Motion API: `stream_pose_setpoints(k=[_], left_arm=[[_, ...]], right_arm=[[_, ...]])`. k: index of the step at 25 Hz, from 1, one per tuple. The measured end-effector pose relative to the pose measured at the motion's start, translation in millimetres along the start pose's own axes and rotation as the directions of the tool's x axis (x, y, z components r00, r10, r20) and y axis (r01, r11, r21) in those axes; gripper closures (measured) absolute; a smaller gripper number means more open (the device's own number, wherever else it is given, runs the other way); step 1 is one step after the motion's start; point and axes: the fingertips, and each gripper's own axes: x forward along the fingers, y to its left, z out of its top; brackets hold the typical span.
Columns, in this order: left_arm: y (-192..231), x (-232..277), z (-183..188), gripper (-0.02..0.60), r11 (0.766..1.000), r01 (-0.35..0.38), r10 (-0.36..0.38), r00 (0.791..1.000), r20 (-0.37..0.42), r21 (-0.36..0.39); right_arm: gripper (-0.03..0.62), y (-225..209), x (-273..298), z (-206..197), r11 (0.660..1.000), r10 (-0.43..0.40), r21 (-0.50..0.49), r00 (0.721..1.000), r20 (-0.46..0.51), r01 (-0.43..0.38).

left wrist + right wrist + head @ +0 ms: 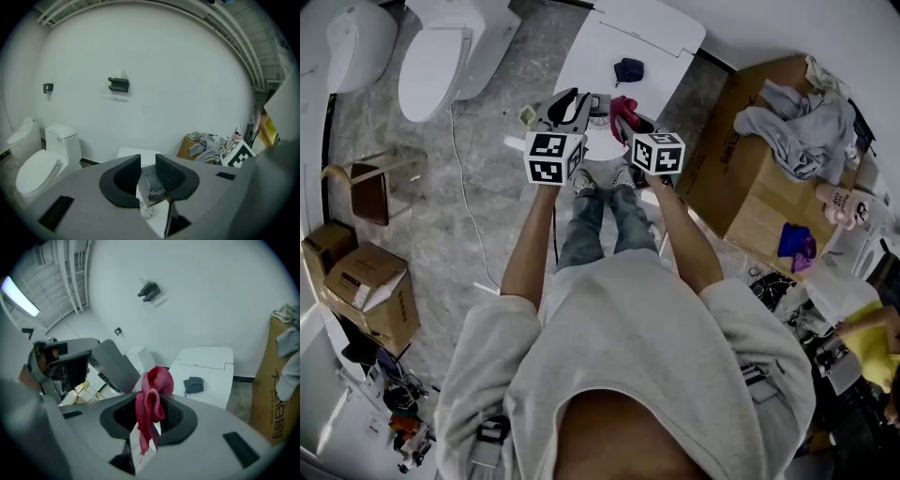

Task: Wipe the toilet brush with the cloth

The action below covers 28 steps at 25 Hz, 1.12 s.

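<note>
My right gripper [150, 411] is shut on a red cloth [152, 394], which bunches above the jaws and hangs down between them. In the head view the cloth [622, 108] sits just right of my left gripper [572, 105], with the right gripper [626, 120] beside it. The left gripper [147, 173] is shut on the toilet brush's grey handle [151, 182]; a white round brush head [148, 213] shows below it. From the right gripper view the handle [115, 366] is a grey slab slanting out of the left gripper, just left of the cloth and apart from it.
A white table [661, 28] stands ahead with a dark folded cloth [628, 68] on it. A toilet [441, 56] is at the far left. A cardboard box [769, 187] heaped with clothes is on the right, smaller boxes [366, 291] on the left, a cable [464, 187] across the floor.
</note>
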Motion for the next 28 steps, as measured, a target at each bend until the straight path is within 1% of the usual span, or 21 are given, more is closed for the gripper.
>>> stream_pose_setpoints(k=[4, 9, 15, 20, 28], left_arm=[[1.0, -1.3, 0.0, 0.474, 1.000, 0.003, -0.003, 1.000, -0.002, 0.006], [0.9, -0.5, 0.1, 0.474, 1.000, 0.002, -0.002, 1.000, -0.003, 0.010], [0.4, -1.0, -1.1, 0.474, 1.000, -0.001, 0.001, 1.000, -0.007, 0.017], [-0.2, -0.6, -1.9, 0.474, 1.000, -0.003, 0.004, 1.000, -0.007, 0.019], [-0.2, -1.9, -1.5, 0.474, 1.000, -0.008, 0.008, 1.000, -0.006, 0.017]], right_arm=[[0.490, 1.5, -30.6, 25.4, 1.000, -0.006, -0.028, 0.997, 0.077, 0.008], [0.490, 7.3, -67.2, 62.6, 0.999, -0.013, -0.048, 0.985, 0.171, 0.021], [0.490, 35.0, -89.1, 97.4, 0.997, 0.025, -0.082, 0.968, 0.248, -0.005], [0.490, 56.2, -85.1, 98.2, 0.994, 0.051, -0.111, 0.967, 0.250, -0.024], [0.490, 58.5, -65.2, 79.3, 0.999, 0.041, -0.039, 0.975, 0.220, -0.033]])
